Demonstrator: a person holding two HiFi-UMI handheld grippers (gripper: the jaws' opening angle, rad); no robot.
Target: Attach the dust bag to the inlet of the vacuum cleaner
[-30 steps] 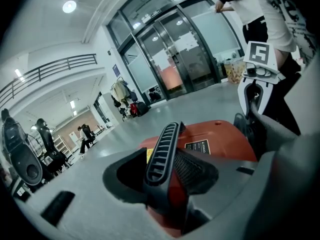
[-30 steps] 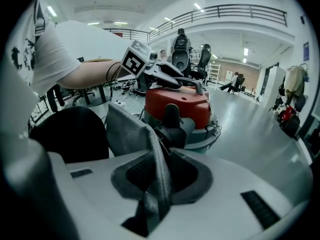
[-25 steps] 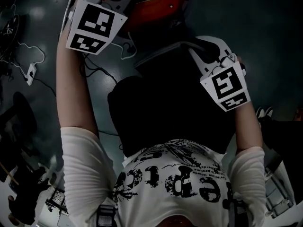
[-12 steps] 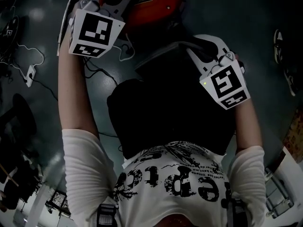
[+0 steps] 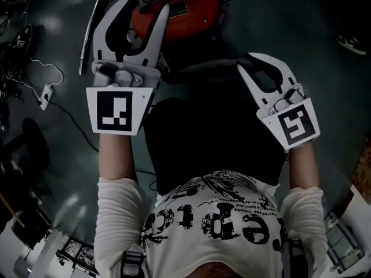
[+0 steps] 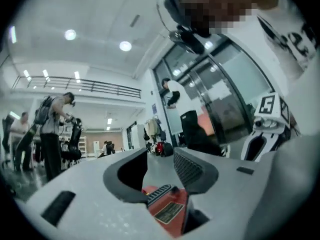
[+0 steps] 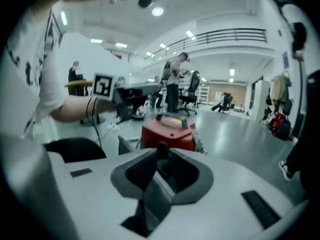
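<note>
The red vacuum cleaner (image 5: 174,10) stands on the dark floor ahead of my knees; it also shows in the left gripper view (image 6: 167,214) and the right gripper view (image 7: 167,134). My left gripper (image 5: 136,7) reaches over its near left side, jaws open, with the red body showing between them (image 6: 160,159). My right gripper (image 5: 255,62) is shut on a flat grey edge of the dust bag (image 7: 155,199). The bag (image 5: 203,68) lies as a dark sheet between the vacuum and my lap. The inlet is hidden.
A white cable and power strip (image 5: 43,91) lie on the floor at left, beside a metal tube (image 5: 90,33). A dark chair base (image 5: 29,138) is further left. A shoe (image 5: 351,42) shows at top right. Several people stand in the hall behind.
The left gripper has turned and reached forward, so its open jaws now lie over the vacuum. The right gripper has shifted slightly, still holding the bag.
</note>
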